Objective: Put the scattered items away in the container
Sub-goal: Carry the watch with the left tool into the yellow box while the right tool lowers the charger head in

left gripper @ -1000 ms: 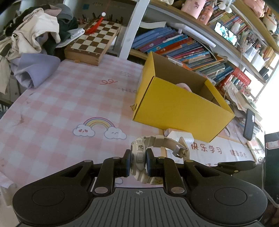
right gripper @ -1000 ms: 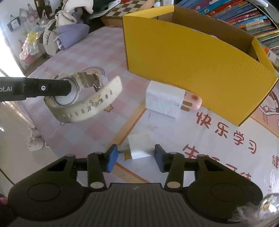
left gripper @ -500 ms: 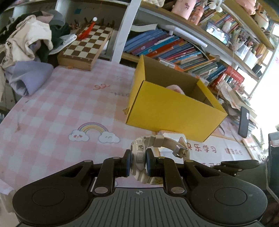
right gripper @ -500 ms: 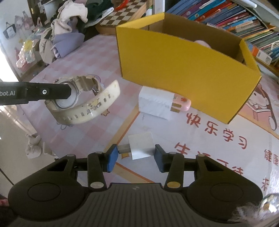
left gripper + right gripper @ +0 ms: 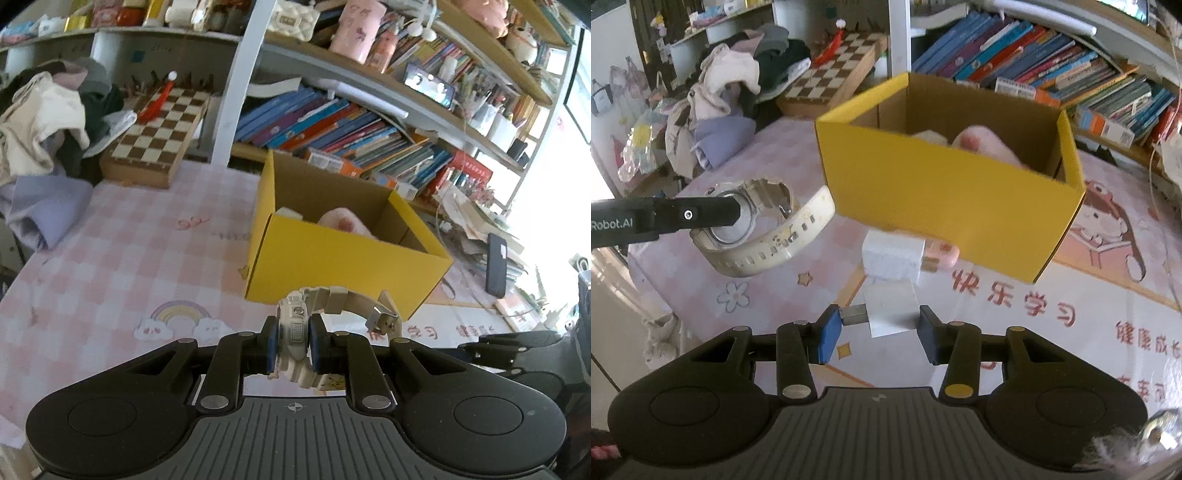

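Observation:
My left gripper (image 5: 293,345) is shut on a cream wristwatch (image 5: 295,328) and holds it in the air in front of the yellow cardboard box (image 5: 343,266). The watch (image 5: 757,229) and a left fingertip (image 5: 698,216) also show in the right wrist view, left of the box (image 5: 945,199). My right gripper (image 5: 877,332) is shut on a small white USB charger plug (image 5: 890,312), lifted above the mat. The box holds a pink soft item (image 5: 982,142) and a pale object (image 5: 931,136).
A white charger block (image 5: 892,258) and a pink item (image 5: 942,256) lie on the mat by the box's near wall. A chessboard (image 5: 159,136) and a clothes pile (image 5: 44,122) sit at the back left. Bookshelves (image 5: 351,133) stand behind. A black phone (image 5: 496,264) leans at right.
Both grippers have risen with their loads; the box's inside now shows more from above. The plug has lifted off the mat in the right gripper. The watch stays clamped.

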The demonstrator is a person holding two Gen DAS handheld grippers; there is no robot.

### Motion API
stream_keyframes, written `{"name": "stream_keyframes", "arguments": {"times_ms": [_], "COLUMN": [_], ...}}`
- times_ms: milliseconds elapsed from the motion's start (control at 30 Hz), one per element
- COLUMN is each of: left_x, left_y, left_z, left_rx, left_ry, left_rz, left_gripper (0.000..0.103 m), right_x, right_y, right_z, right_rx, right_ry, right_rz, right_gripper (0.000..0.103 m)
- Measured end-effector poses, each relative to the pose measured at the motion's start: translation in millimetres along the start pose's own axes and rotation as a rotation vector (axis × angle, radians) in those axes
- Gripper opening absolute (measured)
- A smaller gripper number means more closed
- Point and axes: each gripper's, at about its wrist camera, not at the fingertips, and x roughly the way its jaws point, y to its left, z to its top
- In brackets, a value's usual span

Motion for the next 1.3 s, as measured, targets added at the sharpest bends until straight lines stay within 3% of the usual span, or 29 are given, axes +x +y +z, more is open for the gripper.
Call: {"name": "stream_keyframes", "arguments": {"times_ms": [733, 1300], "left_x": [8.1, 54.9], "left_y": [-19.5, -32.3], "left_z": [52.2, 90.4], "left_rx": [0.058, 0.093], "left_ry": [-0.100, -0.115], "left_rz": [-0.039, -0.014], "left_gripper": [0.016, 0.016], "right_x": [-32.7, -12.6], "right_y": [-30.5, -74.9], "right_z": [67.0, 104.6], "right_rx": [-0.048, -0.048], "right_ry": [-0.171, -0.200], "right_rz": [-0.032, -0.028], "right_gripper": [0.042, 0.042]}}
